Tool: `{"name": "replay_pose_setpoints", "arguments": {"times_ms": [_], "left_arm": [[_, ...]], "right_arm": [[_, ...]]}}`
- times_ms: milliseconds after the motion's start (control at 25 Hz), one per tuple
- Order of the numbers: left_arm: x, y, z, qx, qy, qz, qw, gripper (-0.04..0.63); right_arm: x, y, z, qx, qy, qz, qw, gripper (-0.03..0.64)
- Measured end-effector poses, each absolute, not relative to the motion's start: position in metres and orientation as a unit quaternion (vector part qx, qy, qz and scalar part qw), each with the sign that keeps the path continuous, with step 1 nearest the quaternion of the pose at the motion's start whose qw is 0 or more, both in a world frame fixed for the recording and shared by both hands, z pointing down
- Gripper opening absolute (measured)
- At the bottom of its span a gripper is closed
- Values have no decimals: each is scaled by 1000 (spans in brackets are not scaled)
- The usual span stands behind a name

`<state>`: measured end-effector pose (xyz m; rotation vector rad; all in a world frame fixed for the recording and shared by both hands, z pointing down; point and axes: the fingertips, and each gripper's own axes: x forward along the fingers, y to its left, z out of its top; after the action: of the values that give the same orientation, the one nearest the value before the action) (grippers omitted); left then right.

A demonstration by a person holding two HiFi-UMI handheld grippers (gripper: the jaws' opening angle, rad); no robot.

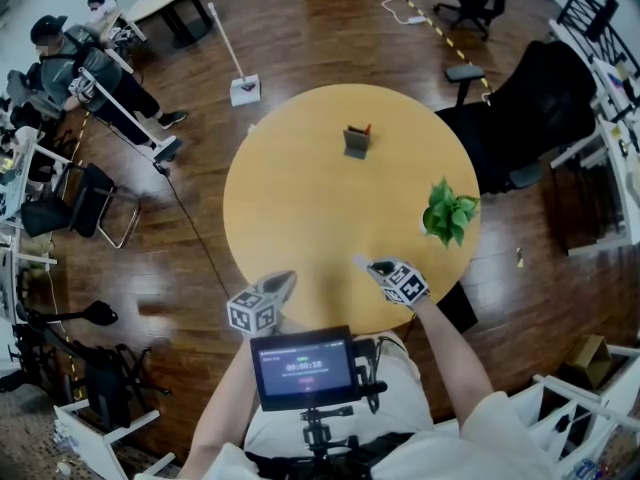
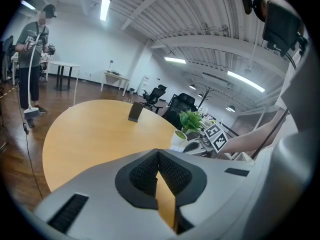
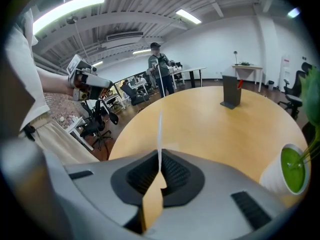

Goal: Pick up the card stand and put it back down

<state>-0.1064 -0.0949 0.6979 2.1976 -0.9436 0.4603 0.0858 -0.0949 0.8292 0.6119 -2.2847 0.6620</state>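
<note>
The dark card stand (image 1: 357, 140) stands upright on the far half of the round wooden table (image 1: 300, 208), with a red bit at its top. It also shows far ahead as the card stand (image 2: 135, 111) in the left gripper view and the card stand (image 3: 230, 91) in the right one. My left gripper (image 1: 283, 280) hovers at the table's near edge, its jaws shut on nothing (image 2: 158, 153). My right gripper (image 1: 362, 263) is beside it over the near right part, also shut (image 3: 160, 156). A thin pale edge rises from where its jaws meet. Both are well short of the stand.
A potted green plant (image 1: 448, 213) in a white pot (image 3: 287, 176) sits at the table's right edge, close to my right gripper. Black office chairs (image 1: 540, 108) stand to the right. A person (image 1: 70, 63) with a pole stands at the far left, and a cable runs over the floor.
</note>
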Motion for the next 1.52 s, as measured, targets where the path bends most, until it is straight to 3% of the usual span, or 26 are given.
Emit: {"name": "replay_pose_setpoints", "arguments": {"times_ms": [1520], "left_arm": [[-117,-95,714,830,-386,182,361,0]], "right_arm": [[107,-95,916,226,-852,280,380,21]]}}
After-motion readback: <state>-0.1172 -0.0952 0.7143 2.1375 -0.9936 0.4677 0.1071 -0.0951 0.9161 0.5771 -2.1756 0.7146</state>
